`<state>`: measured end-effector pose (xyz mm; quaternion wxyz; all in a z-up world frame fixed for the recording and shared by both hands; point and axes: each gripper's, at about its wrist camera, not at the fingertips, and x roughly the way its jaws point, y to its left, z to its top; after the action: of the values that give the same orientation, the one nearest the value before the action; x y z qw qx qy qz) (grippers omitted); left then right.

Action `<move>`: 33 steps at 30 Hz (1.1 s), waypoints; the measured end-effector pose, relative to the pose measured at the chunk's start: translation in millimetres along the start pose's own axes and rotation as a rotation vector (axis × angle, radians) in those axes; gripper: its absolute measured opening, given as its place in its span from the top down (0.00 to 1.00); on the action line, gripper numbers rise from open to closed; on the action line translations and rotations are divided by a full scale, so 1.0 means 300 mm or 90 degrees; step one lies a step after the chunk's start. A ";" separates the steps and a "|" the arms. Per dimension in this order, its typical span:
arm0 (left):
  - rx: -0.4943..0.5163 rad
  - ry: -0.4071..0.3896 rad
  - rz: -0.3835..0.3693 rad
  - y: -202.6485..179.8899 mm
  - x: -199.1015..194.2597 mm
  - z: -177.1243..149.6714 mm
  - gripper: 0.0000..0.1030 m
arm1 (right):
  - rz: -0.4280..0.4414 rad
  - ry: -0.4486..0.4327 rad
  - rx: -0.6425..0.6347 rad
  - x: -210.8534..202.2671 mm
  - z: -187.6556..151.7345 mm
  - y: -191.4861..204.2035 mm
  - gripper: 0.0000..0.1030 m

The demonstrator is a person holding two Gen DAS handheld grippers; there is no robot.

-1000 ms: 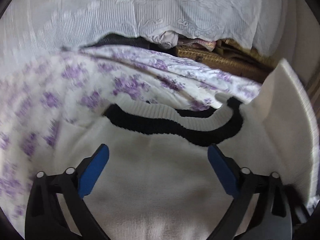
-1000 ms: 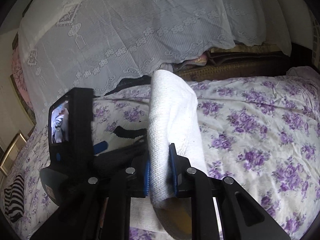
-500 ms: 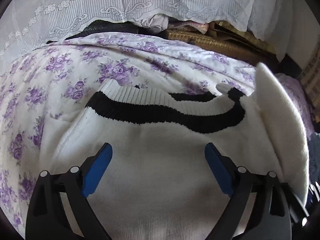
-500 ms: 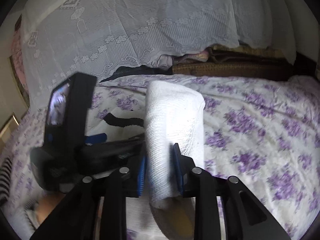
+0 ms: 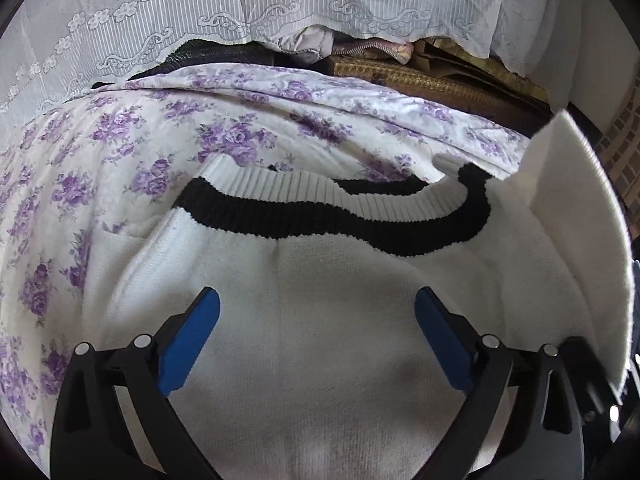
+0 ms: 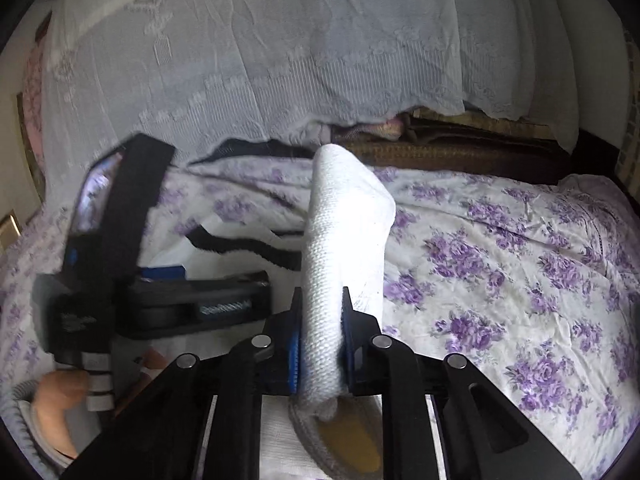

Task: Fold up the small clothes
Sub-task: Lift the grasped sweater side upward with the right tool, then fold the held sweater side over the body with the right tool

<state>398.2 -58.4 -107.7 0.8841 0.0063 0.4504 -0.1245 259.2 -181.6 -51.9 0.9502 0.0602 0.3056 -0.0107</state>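
Sweater [image 5: 320, 344], white knit with a black band [image 5: 320, 224] near its ribbed hem, lies spread on the floral bedspread [image 5: 100, 168] in front of me. My left gripper [image 5: 316, 340] sits low over the middle of the white body, its two blue pads [image 5: 188, 340] set wide apart with nothing between them. I cannot tell whether the pads touch the knit or hang just above it.

My right gripper [image 6: 320, 340] is clamped on a folded thickness of the same sweater: a sleeve-like roll of white knit [image 6: 344, 240] stands up between the pads and tilts away from the camera. In the left wrist view this raised part [image 5: 580, 240] shows at the right edge as a flap lifted off the bed, beside the end of the black band.

In the right wrist view, my left gripper's body [image 6: 120, 260] is visible to the left of the lifted cloth, blurred, with the black band running behind it. A lace cloth [image 5: 240, 12] hangs beyond the far edge of the bed, over stacked fabrics [image 5: 360, 46] and a woven mat [image 5: 420, 76].
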 end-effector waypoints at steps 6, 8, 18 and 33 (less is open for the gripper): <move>-0.006 -0.007 -0.011 0.060 -0.042 0.034 0.07 | 0.016 -0.011 -0.029 -0.029 0.066 0.116 0.85; -0.005 -0.018 0.002 0.087 -0.059 0.044 0.07 | 0.022 -0.008 -0.033 -0.025 0.090 0.166 0.85; -0.117 -0.043 -0.030 0.406 -0.121 0.063 0.07 | 0.041 -0.011 -0.088 -0.005 0.135 0.466 0.85; -0.141 0.000 0.055 0.620 -0.042 -0.005 0.06 | 0.084 0.049 -0.093 0.122 0.006 0.647 0.86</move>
<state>431.9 124.9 -117.5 0.8839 -0.0718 0.4608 -0.0359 301.2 11.3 -50.8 0.9381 0.0115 0.3375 0.0766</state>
